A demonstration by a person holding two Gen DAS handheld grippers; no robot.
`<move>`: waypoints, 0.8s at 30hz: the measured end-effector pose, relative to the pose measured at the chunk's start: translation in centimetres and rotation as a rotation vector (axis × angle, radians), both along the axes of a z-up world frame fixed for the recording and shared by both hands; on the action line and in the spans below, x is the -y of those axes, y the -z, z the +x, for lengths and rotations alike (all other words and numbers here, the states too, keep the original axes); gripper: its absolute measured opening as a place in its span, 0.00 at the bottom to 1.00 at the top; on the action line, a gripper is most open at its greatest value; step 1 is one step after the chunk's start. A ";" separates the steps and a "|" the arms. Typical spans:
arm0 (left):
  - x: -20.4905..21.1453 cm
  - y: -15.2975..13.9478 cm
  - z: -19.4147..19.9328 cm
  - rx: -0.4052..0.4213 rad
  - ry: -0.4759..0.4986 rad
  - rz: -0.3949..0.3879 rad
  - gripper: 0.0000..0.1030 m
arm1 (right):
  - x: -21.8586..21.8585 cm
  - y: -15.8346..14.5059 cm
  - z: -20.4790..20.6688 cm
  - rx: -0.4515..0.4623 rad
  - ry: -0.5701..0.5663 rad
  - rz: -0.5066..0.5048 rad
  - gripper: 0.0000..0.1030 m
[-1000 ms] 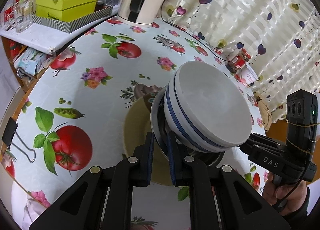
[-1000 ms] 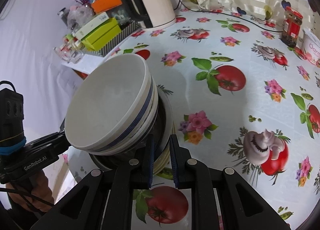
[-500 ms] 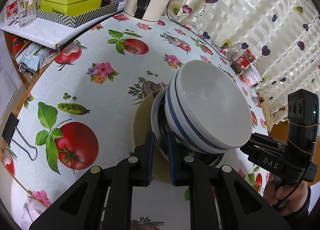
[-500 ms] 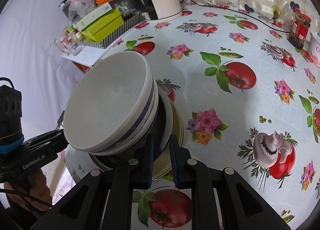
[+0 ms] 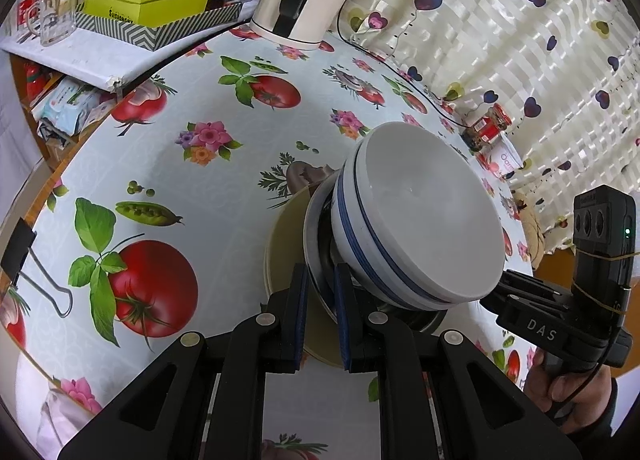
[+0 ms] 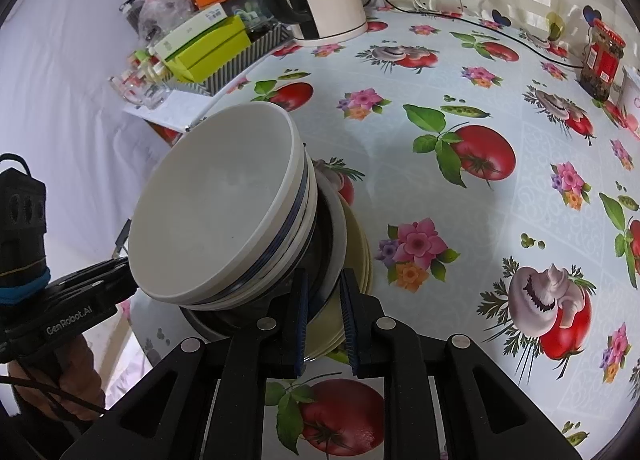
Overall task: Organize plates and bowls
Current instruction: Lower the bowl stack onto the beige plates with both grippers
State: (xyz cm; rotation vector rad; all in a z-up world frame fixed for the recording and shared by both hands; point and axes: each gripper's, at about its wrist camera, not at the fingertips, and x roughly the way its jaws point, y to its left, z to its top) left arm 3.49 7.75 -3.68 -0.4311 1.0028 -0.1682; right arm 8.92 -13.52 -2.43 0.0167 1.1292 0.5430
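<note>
White bowls (image 5: pixel 420 220) with blue bands sit nested on stacked plates (image 6: pixel 352 244), now lower and nearer the tomato-print tablecloth (image 5: pixel 192 180) than a second ago. Left gripper (image 5: pixel 320 292) and right gripper (image 6: pixel 324 300) each pinch the plate rim from opposite sides. Stack appears ready for set-down.

Bowls (image 5: pixel 420 220) on plates (image 5: pixel 288 248), kettle (image 5: pixel 308 0) behind on table (image 5: pixel 200 180)
</note>
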 end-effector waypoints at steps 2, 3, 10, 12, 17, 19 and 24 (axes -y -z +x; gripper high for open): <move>-0.1 0.0 0.0 0.003 -0.003 0.005 0.13 | 0.1 0.0 0.0 -0.006 0.004 0.011 0.17; -0.1 -0.1 -0.1 0.004 -0.005 0.007 0.13 | 0.2 0.1 0.0 -0.011 0.006 0.016 0.17; -0.1 -0.3 -0.5 0.008 -0.022 0.027 0.14 | 0.5 0.1 -0.3 -0.020 0.000 0.025 0.21; -0.1 -0.5 -0.6 0.016 -0.027 0.041 0.14 | 0.6 0.1 -0.5 -0.020 -0.001 0.027 0.24; -0.2 -0.9 -0.8 0.024 -0.043 0.057 0.14 | 1.1 -0.5 -1.1 -0.001 0.005 0.034 0.32; -0.1 -1.0 -1.0 0.028 -0.045 0.064 0.14 | 1.3 -0.7 -1.3 0.006 0.011 0.035 0.35; 0.1 -1.3 -1.4 0.034 -0.051 0.080 0.14 | 1.6 -1.2 -2.0 0.018 0.008 0.044 0.40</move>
